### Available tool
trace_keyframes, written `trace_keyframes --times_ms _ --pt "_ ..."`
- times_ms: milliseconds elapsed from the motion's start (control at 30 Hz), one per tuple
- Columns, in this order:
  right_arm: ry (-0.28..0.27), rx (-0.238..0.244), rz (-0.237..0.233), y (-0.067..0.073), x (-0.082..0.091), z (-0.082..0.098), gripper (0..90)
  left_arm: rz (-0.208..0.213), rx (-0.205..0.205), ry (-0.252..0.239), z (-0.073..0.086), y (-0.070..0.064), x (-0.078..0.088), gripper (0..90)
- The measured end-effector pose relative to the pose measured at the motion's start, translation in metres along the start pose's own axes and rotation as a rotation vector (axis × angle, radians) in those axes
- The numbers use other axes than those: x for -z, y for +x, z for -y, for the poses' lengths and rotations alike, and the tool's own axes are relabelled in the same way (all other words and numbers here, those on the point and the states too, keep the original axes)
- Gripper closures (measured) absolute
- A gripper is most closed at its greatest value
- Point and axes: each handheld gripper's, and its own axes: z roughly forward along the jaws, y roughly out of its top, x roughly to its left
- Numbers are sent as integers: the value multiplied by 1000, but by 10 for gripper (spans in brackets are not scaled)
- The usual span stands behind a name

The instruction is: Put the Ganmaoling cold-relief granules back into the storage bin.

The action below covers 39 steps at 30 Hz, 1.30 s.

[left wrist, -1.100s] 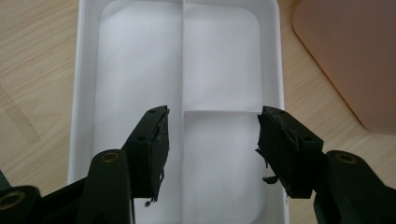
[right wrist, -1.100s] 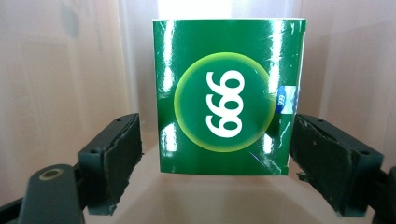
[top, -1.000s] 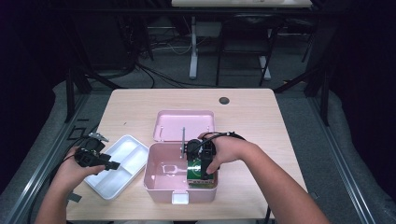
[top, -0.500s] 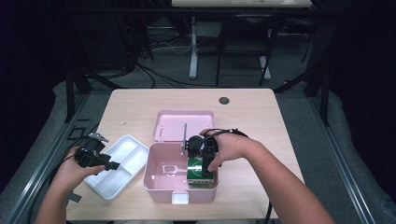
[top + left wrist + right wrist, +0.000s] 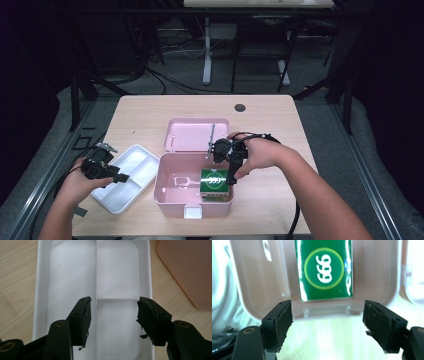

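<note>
Green packet lying flat in the pink box, both hand-held grippers released.

One green rectangular packet with a white "999" in a yellow ring (image 5: 216, 182) lies on the floor of the open pink plastic box (image 5: 172, 187), against its right wall; in the right gripper view its far end is cut off by the frame's top edge and any small print is too blurred to read. One right hand-held gripper (image 5: 231, 172) hangs just above the packet, jaws spread wide, having just narrowed a little, with nothing between them. One left hand-held gripper (image 5: 113, 315) hovers released over the single white divided plastic tray (image 5: 137, 162), whose near end is hidden behind its jaws. The box's one lid (image 5: 192, 132) lies open on the wooden desk (image 5: 280, 125).
</note>
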Motion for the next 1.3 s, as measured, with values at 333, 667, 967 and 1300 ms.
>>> trace_keyframes --times_ms 333,667,967,1300 --pt "-12 -51 40 -4 10 26 246 3 1 -1 0 -1 1 452" --pt "-52 -163 95 -9 4 53 264 -2 5 7 0 -1 -1 462" --pt "-82 -295 109 -12 -9 64 276 0 23 2 2 1 -1 480" --pt "-152 -390 149 -6 -12 71 295 -65 14 18 1 -1 0 580"
